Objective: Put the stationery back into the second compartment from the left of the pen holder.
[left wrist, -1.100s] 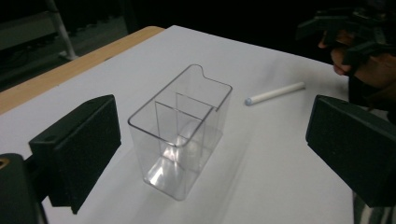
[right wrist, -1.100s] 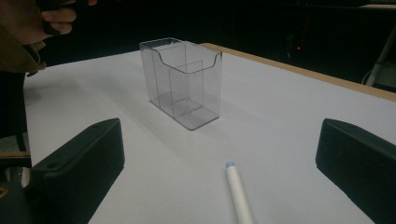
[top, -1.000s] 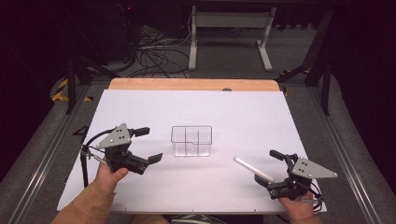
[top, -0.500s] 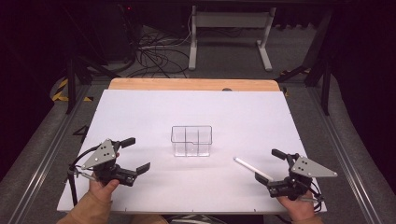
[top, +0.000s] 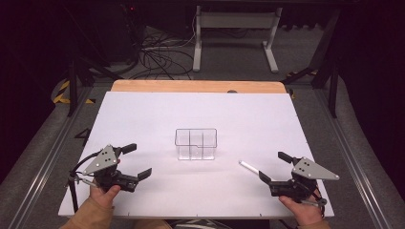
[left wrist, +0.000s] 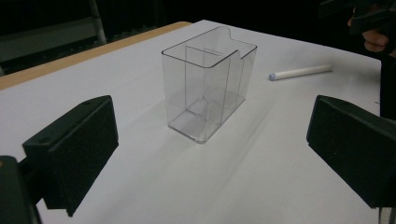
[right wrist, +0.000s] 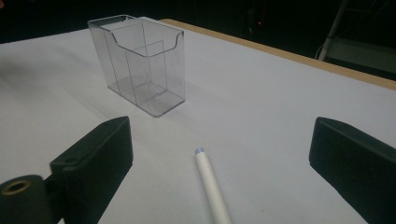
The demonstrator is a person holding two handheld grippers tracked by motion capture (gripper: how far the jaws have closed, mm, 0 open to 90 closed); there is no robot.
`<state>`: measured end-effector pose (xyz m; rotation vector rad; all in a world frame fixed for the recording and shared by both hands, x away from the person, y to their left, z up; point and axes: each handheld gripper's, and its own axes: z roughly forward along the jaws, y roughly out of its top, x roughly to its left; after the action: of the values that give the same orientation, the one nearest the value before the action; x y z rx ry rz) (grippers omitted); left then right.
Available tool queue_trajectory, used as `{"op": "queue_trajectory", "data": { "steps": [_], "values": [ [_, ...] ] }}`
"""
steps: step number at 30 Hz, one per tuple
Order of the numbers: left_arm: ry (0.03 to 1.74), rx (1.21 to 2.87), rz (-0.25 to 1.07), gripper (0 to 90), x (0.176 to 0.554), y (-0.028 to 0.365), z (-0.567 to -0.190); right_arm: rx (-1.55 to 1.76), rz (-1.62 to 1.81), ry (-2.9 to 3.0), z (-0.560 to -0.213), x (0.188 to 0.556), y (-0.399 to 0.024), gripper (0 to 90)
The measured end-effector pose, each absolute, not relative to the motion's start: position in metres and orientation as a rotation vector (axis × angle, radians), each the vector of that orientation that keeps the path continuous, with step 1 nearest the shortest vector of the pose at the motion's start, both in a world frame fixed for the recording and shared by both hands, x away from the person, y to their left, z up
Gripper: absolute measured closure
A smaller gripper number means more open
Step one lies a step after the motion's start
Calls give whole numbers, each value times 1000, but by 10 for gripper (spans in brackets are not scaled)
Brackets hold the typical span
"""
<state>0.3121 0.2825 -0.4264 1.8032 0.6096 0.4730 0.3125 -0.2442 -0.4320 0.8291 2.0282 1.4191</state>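
A white tabletop (top: 191,114) carries a clear plastic compartmented box (top: 196,143) at frame centre. Lower left, the left gripper (top: 134,162) gapes empty. Lower right, the right gripper (top: 274,167) spreads around a white cylindrical stick (right wrist: 212,189), ungrasped; closing on it seems next.

One clear plastic box with inner dividers (top: 196,143), one white cylindrical stick (top: 249,167), and two black two-jaw grippers.

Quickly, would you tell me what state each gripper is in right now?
Left gripper: open, holding nothing.
Right gripper: open, holding nothing; the white stick lies on the table between its jaws.
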Motion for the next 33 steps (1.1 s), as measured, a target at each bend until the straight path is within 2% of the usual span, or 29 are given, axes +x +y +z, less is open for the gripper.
{"op": "queue_trajectory", "data": {
  "steps": [15, 23, 33],
  "values": [
    [601, 1814, 495, 34, 313, 282, -427, 833, 1383, 2085, -409, 332, -235, 86],
    [599, 1814, 493, 35, 314, 282, -427, 828, 1348, 2129, -408, 343, -225, 86],
    [597, 1821, 499, 35, 314, 281, -427, 792, 1316, 2179, -399, 354, -220, 122]
  ]
}}
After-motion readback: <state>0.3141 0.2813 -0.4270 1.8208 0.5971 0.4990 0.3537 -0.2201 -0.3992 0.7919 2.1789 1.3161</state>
